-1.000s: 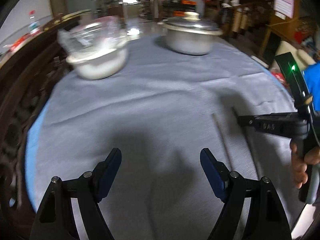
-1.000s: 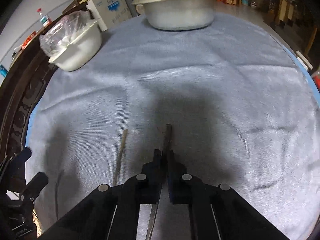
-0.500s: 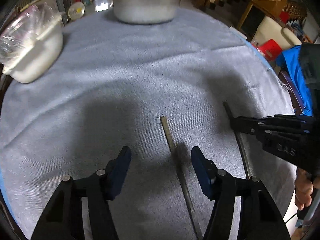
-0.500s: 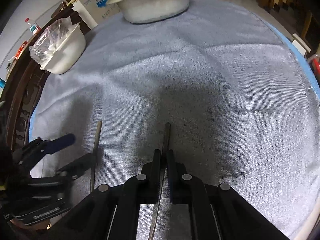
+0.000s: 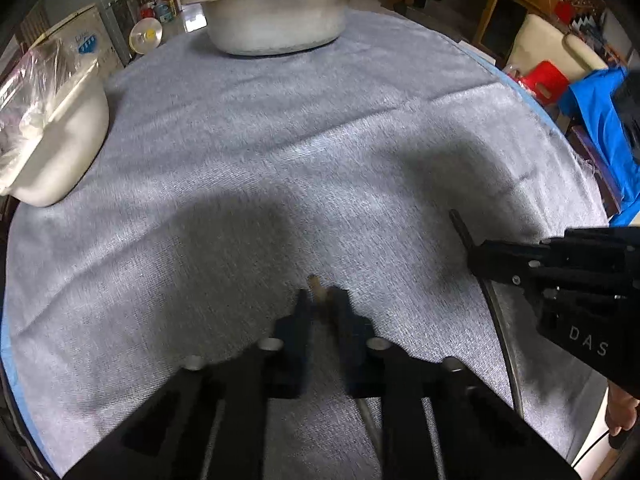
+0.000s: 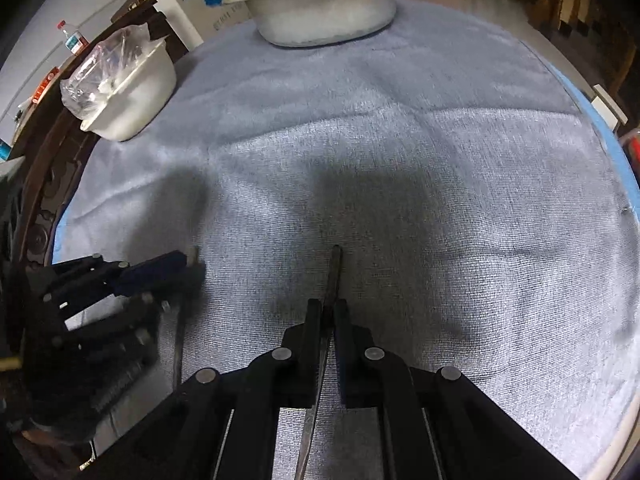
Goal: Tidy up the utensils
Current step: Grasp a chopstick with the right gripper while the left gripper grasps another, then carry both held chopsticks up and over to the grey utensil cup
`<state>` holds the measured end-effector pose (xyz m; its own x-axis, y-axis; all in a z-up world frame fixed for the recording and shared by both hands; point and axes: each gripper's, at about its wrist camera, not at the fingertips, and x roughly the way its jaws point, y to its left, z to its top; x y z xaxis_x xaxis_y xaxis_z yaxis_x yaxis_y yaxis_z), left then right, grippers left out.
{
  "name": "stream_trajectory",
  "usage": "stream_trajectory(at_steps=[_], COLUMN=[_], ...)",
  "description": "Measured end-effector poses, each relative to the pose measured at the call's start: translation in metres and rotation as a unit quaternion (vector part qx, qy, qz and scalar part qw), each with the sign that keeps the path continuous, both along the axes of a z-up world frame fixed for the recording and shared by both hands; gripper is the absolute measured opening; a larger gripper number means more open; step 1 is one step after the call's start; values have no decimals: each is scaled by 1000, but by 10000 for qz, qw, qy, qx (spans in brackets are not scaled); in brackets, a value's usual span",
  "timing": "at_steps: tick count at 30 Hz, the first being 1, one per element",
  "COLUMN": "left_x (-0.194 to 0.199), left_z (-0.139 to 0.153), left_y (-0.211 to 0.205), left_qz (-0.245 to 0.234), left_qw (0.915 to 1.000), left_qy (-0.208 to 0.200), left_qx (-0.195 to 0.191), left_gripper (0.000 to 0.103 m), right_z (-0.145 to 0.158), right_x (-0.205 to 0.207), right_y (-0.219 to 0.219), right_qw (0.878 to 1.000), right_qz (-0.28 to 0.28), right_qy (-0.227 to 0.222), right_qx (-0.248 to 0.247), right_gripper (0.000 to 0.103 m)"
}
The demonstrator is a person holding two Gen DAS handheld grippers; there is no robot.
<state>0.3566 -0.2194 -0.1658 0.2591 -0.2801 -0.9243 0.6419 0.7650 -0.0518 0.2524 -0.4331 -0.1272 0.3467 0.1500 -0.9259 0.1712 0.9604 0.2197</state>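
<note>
We hold both grippers low over the cloth-covered surface (image 6: 460, 160), side by side. Our left gripper (image 5: 323, 300) is clenched on one chopstick (image 5: 313, 281), and our right gripper (image 6: 328, 308) is clenched on the other chopstick (image 6: 334, 268). Each stick's long axis runs along its gripper's fingers, with its tip pointing toward the lidded metal pot (image 6: 324, 12).

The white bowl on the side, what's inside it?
A crinkly clear plastic bag fills the top of the white bowl and sticks out above its rim. Whatever lies inside or under the bag is hidden by the plastic.
</note>
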Motion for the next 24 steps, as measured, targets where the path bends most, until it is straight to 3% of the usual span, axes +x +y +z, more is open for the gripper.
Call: stream_trajectory(at_steps=[7, 14, 19, 24], left_x=[-9, -24, -37, -59], left_z=[7, 46, 77, 103], left_y=[32, 93, 136, 179], left_qz=[427, 1008, 1536, 2042], left_qw=[9987, 9912, 9801, 9633], left_qy=[-83, -444, -784, -1185], left_qx=[-275, -736, -979, -1273], left_gripper=[5, 5, 5, 5], right_z=[15, 51, 80, 104], right_x=[-24, -59, -101, -145], right_y=[-10, -19, -28, -29], right_qw=[9973, 9885, 9775, 9656], right_qz=[-139, -312, -589, -825], right_qy=[-568, -1325, -1900, -2392], right_qx=[444, 652, 698, 597], right_gripper=[6, 6, 6, 6])
